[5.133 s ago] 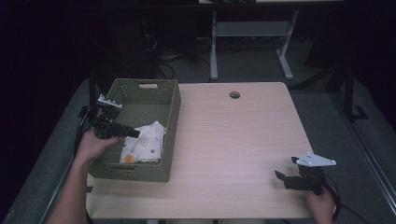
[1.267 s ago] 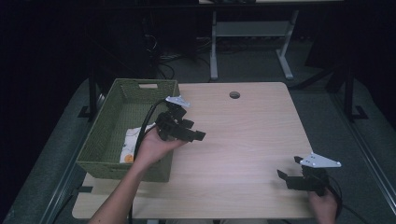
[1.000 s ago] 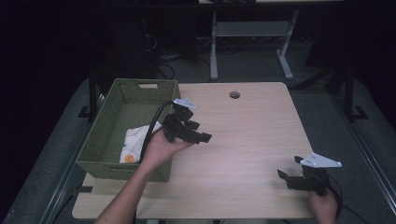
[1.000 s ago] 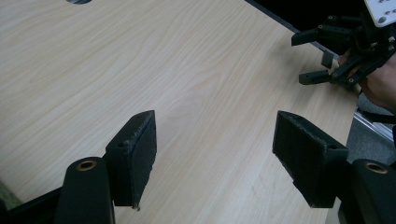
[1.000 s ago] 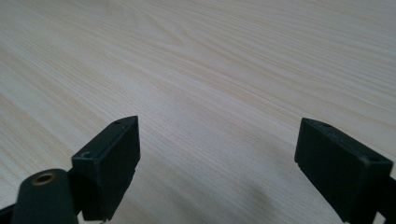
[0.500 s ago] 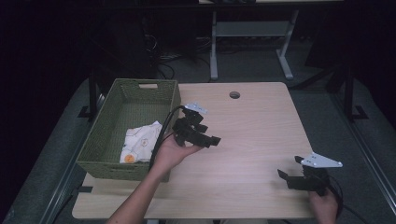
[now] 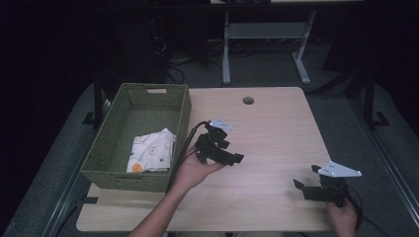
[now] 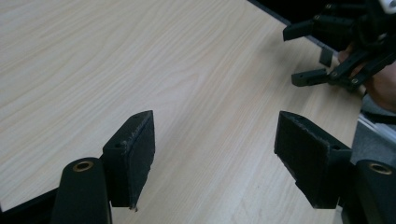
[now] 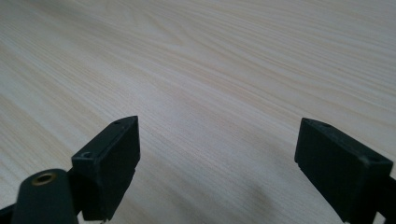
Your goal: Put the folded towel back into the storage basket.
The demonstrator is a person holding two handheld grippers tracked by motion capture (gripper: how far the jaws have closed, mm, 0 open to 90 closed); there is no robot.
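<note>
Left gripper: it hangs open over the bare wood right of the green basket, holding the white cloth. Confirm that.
One thing is wrong: the left gripper holds nothing. Its own view shows the jaws apart with only table between them. The high view shows the white cloth lying inside the green basket. The rest stands: it is open, over bare wood to the right of the basket.
</note>
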